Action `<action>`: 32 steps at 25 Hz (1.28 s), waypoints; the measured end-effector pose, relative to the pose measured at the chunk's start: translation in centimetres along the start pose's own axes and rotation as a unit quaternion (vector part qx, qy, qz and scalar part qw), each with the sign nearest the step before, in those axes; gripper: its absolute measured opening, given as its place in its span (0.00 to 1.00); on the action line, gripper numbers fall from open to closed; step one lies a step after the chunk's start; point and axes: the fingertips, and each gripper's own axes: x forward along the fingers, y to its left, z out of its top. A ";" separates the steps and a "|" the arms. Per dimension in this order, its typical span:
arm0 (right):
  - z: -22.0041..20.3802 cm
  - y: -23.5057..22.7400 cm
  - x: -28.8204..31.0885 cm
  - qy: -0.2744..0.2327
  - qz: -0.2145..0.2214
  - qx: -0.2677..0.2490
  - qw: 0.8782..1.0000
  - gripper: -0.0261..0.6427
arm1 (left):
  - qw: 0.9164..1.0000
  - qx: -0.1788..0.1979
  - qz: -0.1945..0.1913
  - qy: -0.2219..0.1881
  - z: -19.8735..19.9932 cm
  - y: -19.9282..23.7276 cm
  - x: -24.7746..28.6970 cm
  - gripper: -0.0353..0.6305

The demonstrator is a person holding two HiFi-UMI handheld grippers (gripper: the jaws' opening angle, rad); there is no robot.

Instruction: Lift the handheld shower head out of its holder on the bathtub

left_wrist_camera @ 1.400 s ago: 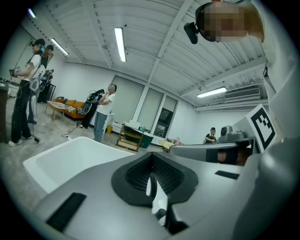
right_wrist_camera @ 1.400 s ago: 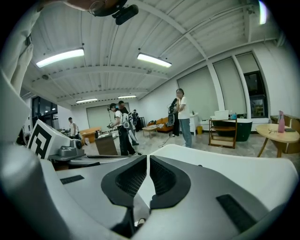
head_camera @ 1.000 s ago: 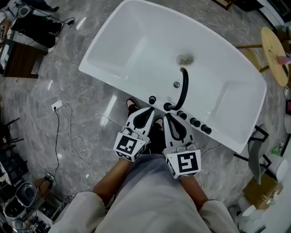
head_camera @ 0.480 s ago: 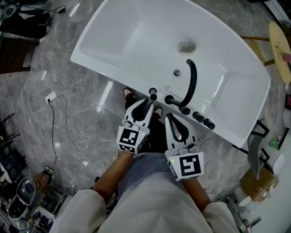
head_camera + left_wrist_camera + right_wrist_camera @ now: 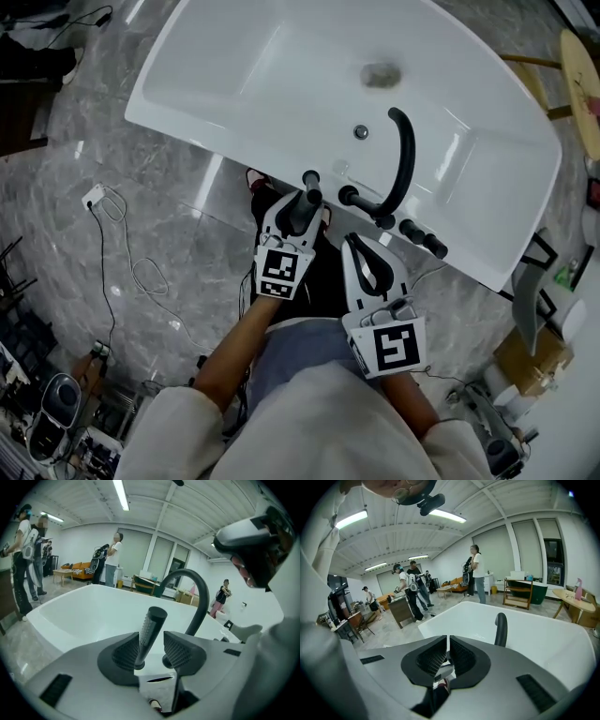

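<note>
Left gripper [image 5: 302, 202] dropped to shower head [image 5: 152, 626] at bathtub [image 5: 178, 131] near rim; jaws opening around it, unclamped. Close squarely, lift straight. Right gripper [image 5: 447, 656] pads together, empty.

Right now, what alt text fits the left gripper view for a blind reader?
The left claw is opening around the black shower head, which stands slightly tilted on the white bathtub rim. A curved black faucet arches behind.
</note>
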 end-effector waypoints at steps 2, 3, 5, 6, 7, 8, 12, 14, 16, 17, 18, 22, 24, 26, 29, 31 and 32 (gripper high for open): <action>-0.4 -0.2 0.1 0.003 -0.004 0.002 1.000 0.07 | 1.000 0.011 0.004 0.010 -1.1 0.1 0.9 0.28; -0.6 -0.3 0.2 0.004 -0.005 0.003 1.000 0.07 | 1.000 0.014 0.006 0.015 -1.6 0.3 1.5 0.28; -0.9 -0.4 0.5 0.010 -0.003 0.006 1.000 0.07 | 1.000 0.018 0.009 0.024 -2.5 0.6 2.5 0.30; -1.1 -0.5 0.6 0.013 -0.003 0.007 1.000 0.07 | 0.999 0.019 0.009 0.027 -2.9 0.7 3.0 0.30; -1.3 -0.6 0.7 0.013 -0.004 0.008 1.000 0.07 | 0.999 0.020 0.009 0.030 -3.2 0.8 3.4 0.30; -1.5 -0.7 0.8 0.012 -0.007 0.010 1.000 0.07 | 0.999 0.021 0.009 0.033 -3.5 0.9 3.8 0.30; -2.3 -0.8 1.1 0.011 -0.013 0.019 1.000 0.07 | 0.999 0.022 0.012 0.040 -4.1 1.5 5.0 0.31; -2.7 -0.7 1.3 0.019 -0.010 0.022 1.000 0.07 | 0.999 0.021 0.011 0.043 -4.4 1.6 5.5 0.31; -3.0 -0.5 1.4 0.029 -0.006 0.023 0.999 0.07 | 0.999 0.018 0.006 0.050 -5.0 1.6 6.1 0.31; -3.2 -0.5 1.5 0.031 -0.007 0.025 0.999 0.07 | 0.998 0.019 0.004 0.054 -5.4 1.7 6.4 0.31; -3.3 -0.6 1.5 0.031 -0.010 0.027 0.999 0.07 | 0.998 0.019 0.004 0.058 -5.8 1.7 6.7 0.31; -3.8 -1.2 1.6 0.026 -0.020 0.033 0.999 0.07 | 0.998 0.018 0.003 0.066 -6.4 2.0 7.5 0.31; -3.9 -1.3 1.7 0.027 -0.021 0.034 0.999 0.07 | 0.998 0.016 0.004 0.066 -6.7 2.1 7.7 0.31; -4.0 -1.2 1.8 0.031 -0.019 0.035 0.999 0.07 | 0.997 0.008 0.009 0.070 -7.5 2.0 7.9 0.31; -4.2 -1.2 1.9 0.037 -0.017 0.036 0.999 0.07 | 0.997 0.003 0.007 0.078 -8.3 1.9 8.0 0.31; -4.3 -1.1 1.9 0.042 -0.014 0.036 0.998 0.07 | 0.997 0.006 0.006 0.079 -8.3 2.0 8.1 0.30; -4.3 -1.1 2.0 0.043 -0.014 0.035 0.998 0.07 | 0.997 0.008 0.006 0.079 -8.2 2.0 8.2 0.29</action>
